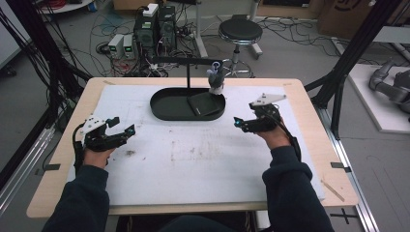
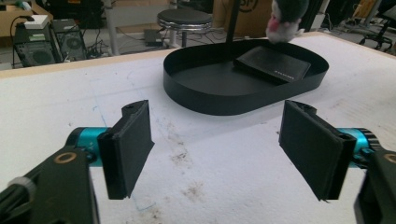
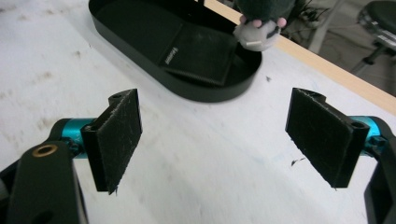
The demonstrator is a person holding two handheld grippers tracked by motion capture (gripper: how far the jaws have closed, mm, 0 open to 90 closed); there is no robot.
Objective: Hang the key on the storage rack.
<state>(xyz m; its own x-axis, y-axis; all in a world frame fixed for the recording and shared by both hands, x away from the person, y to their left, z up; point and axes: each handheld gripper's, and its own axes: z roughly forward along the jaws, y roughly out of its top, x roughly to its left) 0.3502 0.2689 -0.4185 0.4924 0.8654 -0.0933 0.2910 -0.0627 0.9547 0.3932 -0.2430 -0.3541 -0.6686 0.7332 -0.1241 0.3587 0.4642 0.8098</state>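
Observation:
A black oval tray (image 1: 164, 112) lies at the back middle of the white mat, with a flat black wallet-like case (image 1: 203, 104) in its right half. A black stand (image 1: 187, 72) rises from the tray, and a small grey and white plush toy (image 1: 215, 79) hangs from its arm over the tray's right end. My left gripper (image 1: 122, 126) hovers open at the left of the mat, nothing between its jaws. My right gripper (image 1: 243, 123) stands open just right of the tray, also empty. The tray (image 2: 219, 100) and case (image 2: 273, 63) lie ahead of the left jaws; the tray (image 3: 196, 91), case (image 3: 201, 53) and toy (image 3: 259, 32) lie ahead of the right ones.
The white mat (image 1: 193, 159) covers most of the wooden table (image 1: 309, 111). Behind the table stand a round black stool (image 1: 240, 31), computer towers (image 1: 154, 29) and many floor cables. Black frame posts (image 1: 358, 43) stand at both sides.

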